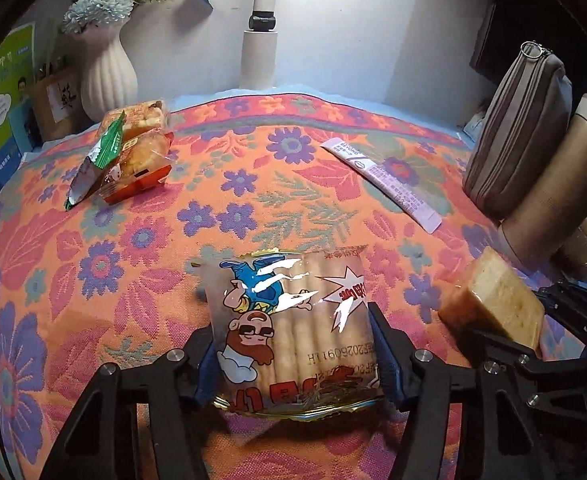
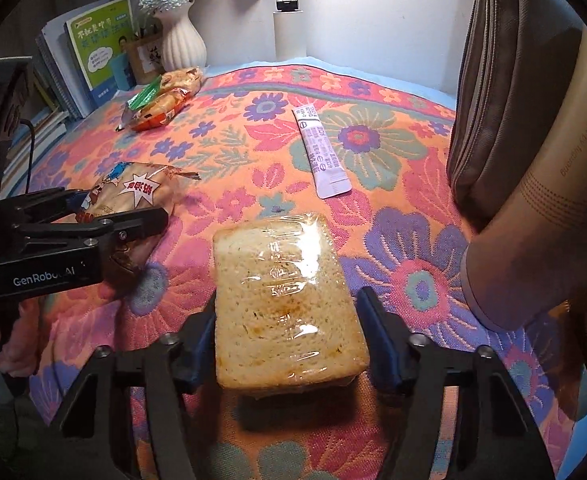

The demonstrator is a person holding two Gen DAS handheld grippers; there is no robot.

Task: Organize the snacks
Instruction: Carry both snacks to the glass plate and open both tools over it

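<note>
My left gripper (image 1: 293, 344) is shut on a cartoon-printed biscuit packet (image 1: 293, 320), held just above the floral cloth; it also shows in the right wrist view (image 2: 133, 196). My right gripper (image 2: 287, 332) is shut on a plastic-wrapped bread slab (image 2: 285, 300), which also shows in the left wrist view (image 1: 493, 300) at the right. A pile of wrapped pastries with a green sachet (image 1: 129, 156) lies at the far left; it also shows in the right wrist view (image 2: 161, 100). A lilac stick sachet (image 1: 381, 176) lies at the far right, and shows in the right wrist view (image 2: 321, 152).
A floral tablecloth (image 1: 213, 200) covers the table. A white vase (image 1: 107, 76), a green book (image 2: 101, 44) and a small box stand at the back left. A grey pouch (image 1: 521, 128) and a bronze bottle (image 1: 553, 184) stand at the right. A lamp post (image 1: 259, 40) stands behind.
</note>
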